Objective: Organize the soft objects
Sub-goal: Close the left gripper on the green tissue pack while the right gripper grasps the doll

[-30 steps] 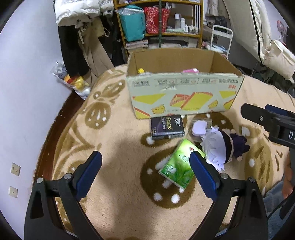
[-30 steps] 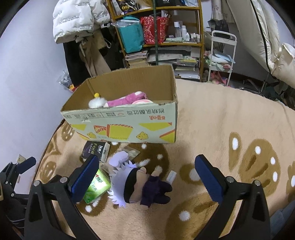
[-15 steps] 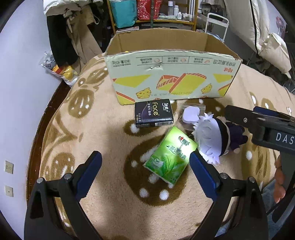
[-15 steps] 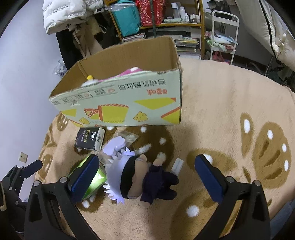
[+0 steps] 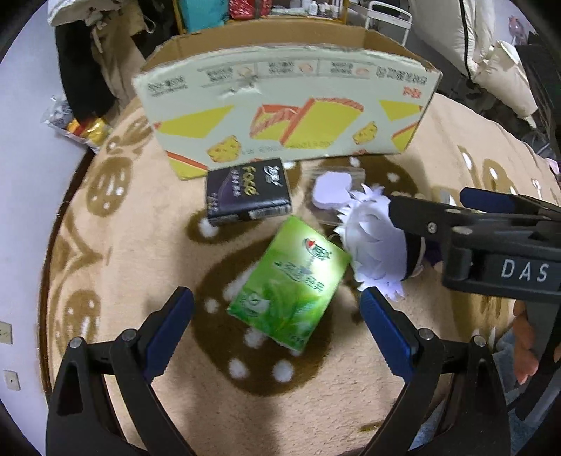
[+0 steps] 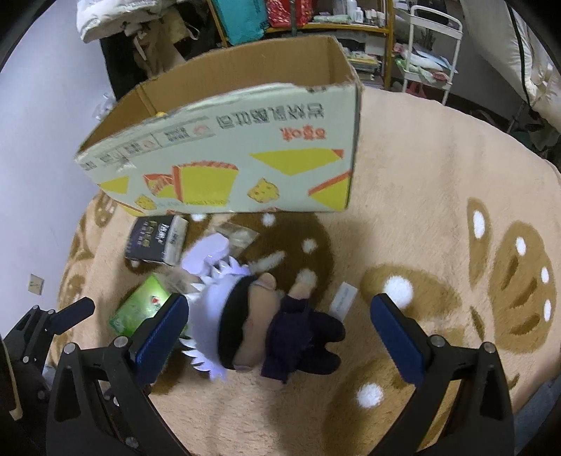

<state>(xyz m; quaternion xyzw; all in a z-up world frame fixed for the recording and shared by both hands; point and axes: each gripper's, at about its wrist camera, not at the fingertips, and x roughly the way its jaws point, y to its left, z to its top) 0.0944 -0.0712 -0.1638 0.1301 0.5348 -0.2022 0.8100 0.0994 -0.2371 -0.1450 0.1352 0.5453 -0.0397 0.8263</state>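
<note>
The plush doll [image 6: 259,326] w/ spiky white hair and a dark outfit is lying on its side on the tan rug [image 6: 438,196], in front of the cardboard box [image 6: 238,158]. You're holding your right gripper [image 6: 277,329] over it, fingers wide apart, one on each side of the doll, not squeezing it. The left blue pad [image 6: 161,329] is sitting just beside the doll's white hair. The right pad is well apart from the doll's feet.

Just left of the doll, the green tissue pack [image 5: 291,284] is lying flat on a brown patch of the rug, tilted. In the left view the doll's hair [image 5: 371,242] is touching the pack's right corner. You're holding your left gripper [image 5: 277,319] near the pack's close end, fingers wide apart too, w/ nothing between them. Can't tell if the pads are touching the rug.

A bit farther, the black tissue pack [image 5: 249,193] is sitting right by the box's front wall. Beside it, to the right, a pale purple soft thing [image 5: 331,191] is lying on a clear wrapper. A small white tag [image 6: 345,298] is lying on the rug right of the doll.

The box is open on top; its inside is mostly hidden. Far behind it, a shelf [image 6: 301,21] w/ bags and a white cart [image 6: 431,45] are standing.
</note>
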